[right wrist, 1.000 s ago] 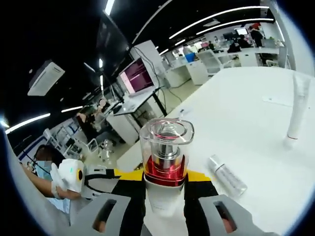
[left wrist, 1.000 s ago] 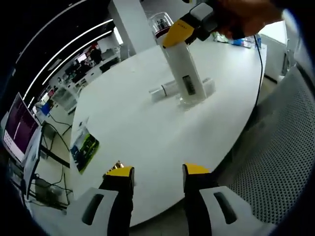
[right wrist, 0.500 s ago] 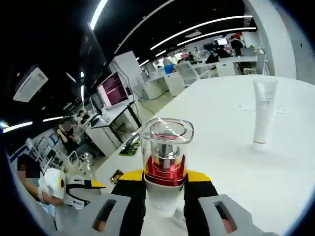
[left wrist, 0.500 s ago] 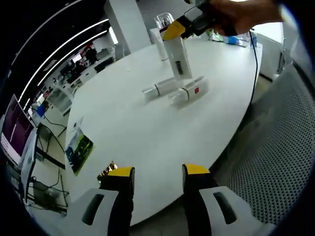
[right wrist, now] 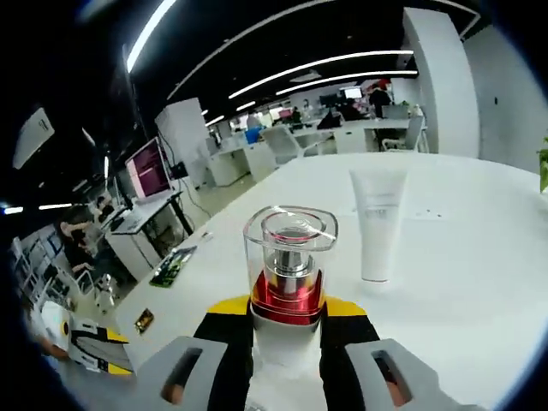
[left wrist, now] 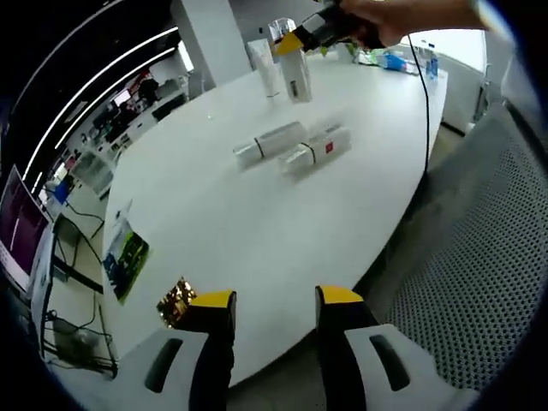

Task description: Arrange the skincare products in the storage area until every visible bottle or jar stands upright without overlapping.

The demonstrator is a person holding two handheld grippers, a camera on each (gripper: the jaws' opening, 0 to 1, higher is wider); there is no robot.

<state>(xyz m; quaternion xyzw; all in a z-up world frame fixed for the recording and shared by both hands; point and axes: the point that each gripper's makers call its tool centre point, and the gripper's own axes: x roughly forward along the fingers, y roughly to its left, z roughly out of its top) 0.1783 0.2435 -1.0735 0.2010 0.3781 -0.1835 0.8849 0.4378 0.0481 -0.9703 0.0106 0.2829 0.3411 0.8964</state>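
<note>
My right gripper (right wrist: 287,330) clamps a white bottle with clear cap and red collar (right wrist: 288,265), upright beside a standing white tube (right wrist: 378,224) on the white round table (left wrist: 257,214). My left gripper (left wrist: 267,308) gapes, empty; two white tubes (left wrist: 295,147) lie flat mid-table.

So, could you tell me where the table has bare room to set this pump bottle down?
The white table is bare between the two lying bottles and the near edge by the left gripper. It is tighter at the far end, where the right gripper holds the pump bottle beside the standing white tube.
</note>
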